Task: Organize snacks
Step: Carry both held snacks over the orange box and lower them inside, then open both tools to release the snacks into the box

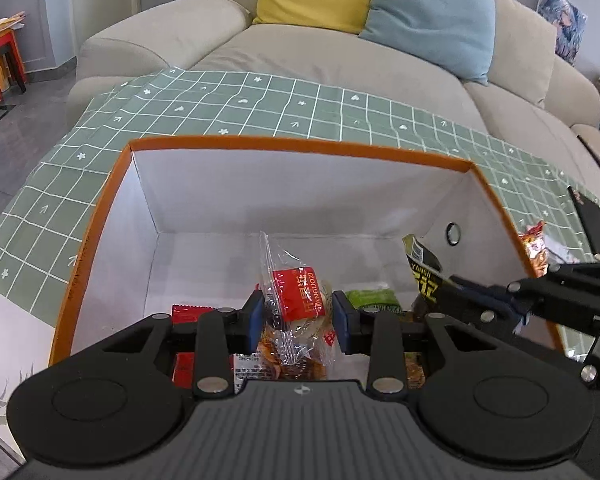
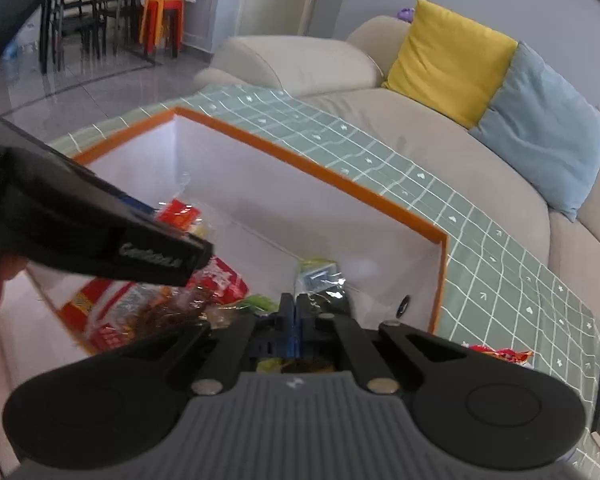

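The left tool [image 1: 299,318] pinches a clear snack bag [image 1: 296,300] standing tall low in the middle of the frame, over the box [image 1: 300,145]. The right tool [image 2: 296,320] pinches a dark snack bag [image 2: 320,280] right of it, also inside.

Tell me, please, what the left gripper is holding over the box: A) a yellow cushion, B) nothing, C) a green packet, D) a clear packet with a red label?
D: the left gripper has its blue pads on either side of the clear packet with a red label, above the orange-rimmed box.
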Demonstrator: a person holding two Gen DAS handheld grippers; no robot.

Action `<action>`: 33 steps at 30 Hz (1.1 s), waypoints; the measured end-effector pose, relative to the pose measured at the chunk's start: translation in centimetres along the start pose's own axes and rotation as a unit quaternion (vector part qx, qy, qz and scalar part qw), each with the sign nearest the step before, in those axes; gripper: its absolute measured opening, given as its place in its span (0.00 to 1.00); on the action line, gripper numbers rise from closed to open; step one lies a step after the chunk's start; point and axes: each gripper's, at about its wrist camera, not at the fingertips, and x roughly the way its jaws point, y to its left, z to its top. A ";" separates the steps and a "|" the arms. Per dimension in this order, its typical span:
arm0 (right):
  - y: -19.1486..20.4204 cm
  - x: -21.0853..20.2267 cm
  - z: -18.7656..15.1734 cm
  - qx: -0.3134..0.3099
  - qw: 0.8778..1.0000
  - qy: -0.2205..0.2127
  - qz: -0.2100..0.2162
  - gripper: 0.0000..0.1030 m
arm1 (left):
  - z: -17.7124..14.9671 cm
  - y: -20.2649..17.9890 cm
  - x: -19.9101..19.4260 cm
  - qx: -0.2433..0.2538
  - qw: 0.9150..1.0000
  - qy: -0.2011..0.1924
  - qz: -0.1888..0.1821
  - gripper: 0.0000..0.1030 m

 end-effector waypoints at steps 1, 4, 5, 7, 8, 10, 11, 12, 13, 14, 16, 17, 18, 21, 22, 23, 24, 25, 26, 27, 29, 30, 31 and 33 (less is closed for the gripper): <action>-0.1 0.3 0.1 0.000 1.000 0.001 -0.002 0.00 | -0.1 0.1 0.2 -0.001 1.000 0.002 0.002 0.38; 0.0 0.6 0.0 -0.002 1.000 0.001 -0.008 0.00 | -0.1 0.2 0.9 -0.004 1.000 0.010 0.004 0.38; 0.0 0.7 0.0 -0.002 1.000 0.003 -0.010 0.01 | -0.2 0.3 1.0 -0.004 1.000 0.012 0.005 0.38; -0.1 0.6 -0.1 -0.001 1.000 0.002 -0.016 0.03 | -0.2 0.3 1.2 -0.004 1.000 0.014 0.006 0.38; -0.1 0.5 -0.2 0.000 1.000 -0.001 -0.016 0.04 | -0.3 0.4 1.2 -0.004 1.000 0.015 0.006 0.38; -0.3 0.3 -0.3 0.002 1.000 -0.006 -0.018 0.11 | -0.3 0.4 1.3 -0.005 1.000 0.018 0.008 0.38; -0.3 0.1 -0.3 0.003 1.000 -0.009 -0.020 0.15 | -0.2 0.4 1.4 -0.005 1.000 0.019 0.009 0.38; -0.4 -0.2 -0.4 0.005 1.000 -0.012 -0.022 0.23 | -0.3 0.4 1.3 -0.005 1.000 0.019 0.010 0.38; -0.5 -0.4 -0.5 0.008 1.000 -0.016 -0.024 0.29 | -0.2 0.3 1.4 -0.005 1.000 0.020 0.010 0.38; -0.5 -0.7 -0.5 0.011 0.999 -0.021 -0.024 0.30 | -0.2 0.2 1.3 -0.004 1.000 0.020 0.010 0.38; -0.7 -1.1 -0.7 0.018 0.999 -0.024 -0.027 0.41 | -0.1 0.1 1.3 -0.002 1.000 0.021 0.011 0.38; -0.8 -1.4 -0.7 0.023 0.999 -0.027 -0.030 0.42 | -0.1 0.1 1.4 0.001 1.000 0.021 0.012 0.38; -0.7 -1.8 -0.9 0.029 0.999 -0.031 -0.033 0.45 | -0.1 0.0 1.4 0.005 1.000 0.021 0.014 0.39; -1.1 -2.6 -1.2 0.048 0.997 -0.041 -0.042 0.56 | 0.1 -0.2 1.6 0.017 0.999 0.022 0.027 0.39; -1.2 -2.8 -1.3 0.055 0.997 -0.044 -0.044 0.59 | 0.2 -0.3 1.8 0.019 0.999 0.024 0.032 0.39; -1.3 -3.1 -1.5 0.062 0.996 -0.046 -0.047 0.61 | 0.3 -0.3 1.9 0.020 0.999 0.028 0.037 0.39; -1.5 -3.3 -1.6 0.070 0.995 -0.048 -0.050 0.65 | 0.4 -0.3 2.1 0.021 0.998 0.033 0.041 0.39; -1.6 -3.5 -1.9 0.075 0.994 -0.049 -0.055 0.65 | 0.5 -0.3 2.2 0.022 0.998 0.036 0.043 0.39; -1.8 -3.6 -2.0 0.081 0.994 -0.048 -0.059 0.66 | 0.5 -0.3 2.3 0.023 0.998 0.038 0.045 0.39; -2.0 -3.7 -2.1 0.088 0.993 -0.046 -0.063 0.68 | 0.4 -0.3 2.4 0.026 0.998 0.039 0.046 0.39; -2.3 -3.9 -2.5 0.103 0.991 -0.044 -0.069 0.73 | 0.3 -0.4 2.5 0.030 0.997 0.042 0.050 0.39; -2.6 -4.0 -2.8 0.112 0.990 -0.042 -0.070 0.74 | 0.2 -0.4 2.5 0.032 0.997 0.043 0.051 0.39; -2.8 -4.1 -3.0 0.120 0.989 -0.040 -0.070 0.75 | 0.2 -0.4 2.5 0.033 0.997 0.045 0.052 0.40; -3.2 -4.2 -3.2 0.135 0.988 -0.035 -0.068 0.76 | 0.0 -0.4 2.6 0.035 0.997 0.048 0.055 0.40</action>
